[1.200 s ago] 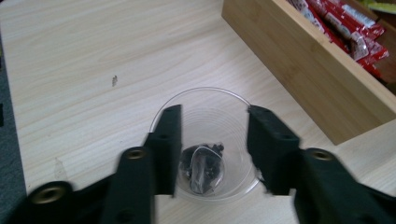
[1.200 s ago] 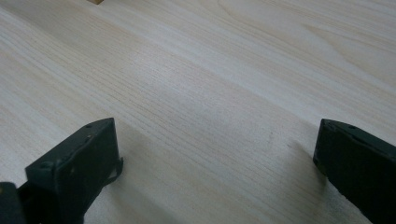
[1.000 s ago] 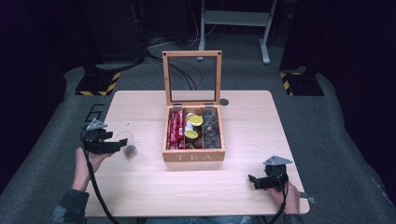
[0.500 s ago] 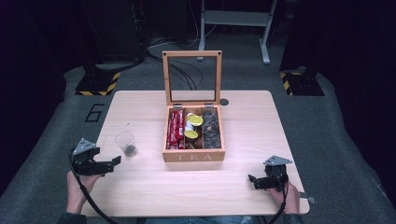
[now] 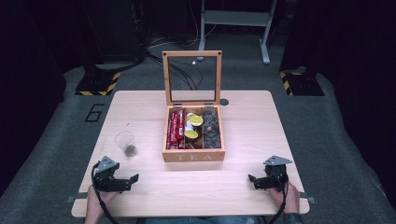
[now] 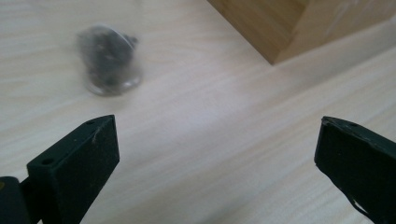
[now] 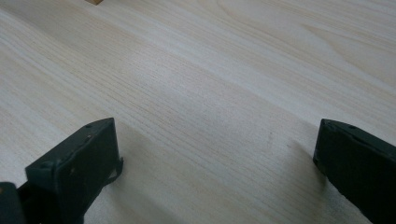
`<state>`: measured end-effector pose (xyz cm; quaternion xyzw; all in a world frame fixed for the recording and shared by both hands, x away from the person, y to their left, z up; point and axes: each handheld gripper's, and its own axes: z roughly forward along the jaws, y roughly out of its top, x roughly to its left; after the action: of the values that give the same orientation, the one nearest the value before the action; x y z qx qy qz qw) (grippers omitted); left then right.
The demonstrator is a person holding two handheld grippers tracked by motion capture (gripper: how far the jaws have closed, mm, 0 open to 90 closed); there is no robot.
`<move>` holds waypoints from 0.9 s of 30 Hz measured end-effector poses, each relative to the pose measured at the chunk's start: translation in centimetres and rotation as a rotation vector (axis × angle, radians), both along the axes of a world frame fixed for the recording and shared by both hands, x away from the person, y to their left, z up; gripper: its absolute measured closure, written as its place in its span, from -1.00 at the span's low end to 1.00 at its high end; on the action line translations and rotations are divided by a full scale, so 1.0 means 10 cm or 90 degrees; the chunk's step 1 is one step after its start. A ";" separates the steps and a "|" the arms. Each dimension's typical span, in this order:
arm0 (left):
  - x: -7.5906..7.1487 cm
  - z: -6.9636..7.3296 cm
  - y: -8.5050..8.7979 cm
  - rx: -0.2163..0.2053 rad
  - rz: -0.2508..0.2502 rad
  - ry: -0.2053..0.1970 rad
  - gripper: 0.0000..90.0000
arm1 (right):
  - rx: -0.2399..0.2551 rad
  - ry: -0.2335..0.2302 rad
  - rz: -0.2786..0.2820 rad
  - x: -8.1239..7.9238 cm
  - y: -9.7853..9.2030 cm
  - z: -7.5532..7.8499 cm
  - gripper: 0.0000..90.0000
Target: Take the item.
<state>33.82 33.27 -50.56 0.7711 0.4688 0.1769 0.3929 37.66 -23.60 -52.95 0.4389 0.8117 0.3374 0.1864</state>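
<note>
A clear plastic cup (image 5: 125, 142) with something dark at its bottom stands on the table left of the wooden tea box (image 5: 194, 156). In the left gripper view the cup (image 6: 108, 63) appears blurred, beyond the jaws at the upper left. My left gripper (image 5: 130, 183) is near the table's front left edge, well short of the cup. Its jaws have just been opening and stand wide with nothing between them (image 6: 217, 154). My right gripper (image 5: 252, 182) rests low at the front right, open over bare wood (image 7: 217, 154).
The tea box's glass lid (image 5: 191, 53) stands upright at the back. Inside are red packets (image 5: 175, 128), yellow-topped pods (image 5: 194, 121) and dark pods (image 5: 210, 128). A corner of the box (image 6: 275, 28) shows beyond the left jaws. The light wooden table (image 5: 252, 121) has dark floor around it.
My left gripper has drawn back from the cup toward the front edge and sunk lower, its jaws wider. The cup stays standing where it was. The right gripper has not moved.
</note>
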 end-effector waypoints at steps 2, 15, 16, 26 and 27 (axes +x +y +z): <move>-0.01 -0.05 -0.05 0.003 0.000 0.002 -1.00 | 0.000 -0.001 0.000 0.00 0.00 0.00 -1.00; 0.09 -0.22 -0.31 0.033 -0.037 0.028 -1.00 | 0.003 0.003 -0.005 0.00 0.00 0.00 -1.00; 0.10 -0.25 -0.36 0.045 -0.032 0.022 -1.00 | 0.002 0.000 -0.003 0.00 0.00 0.00 -1.00; 0.11 -0.26 -0.45 0.086 -0.015 0.016 -1.00 | 0.003 -0.001 -0.004 0.00 0.00 0.00 -1.00; 0.11 -0.26 -0.45 0.089 -0.018 0.017 -1.00 | 0.003 -0.002 -0.005 0.00 0.00 0.00 -1.00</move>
<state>34.93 28.78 -53.14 0.8058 0.4493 0.1932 0.3339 37.65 -23.55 -52.98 0.4421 0.8088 0.3392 0.1880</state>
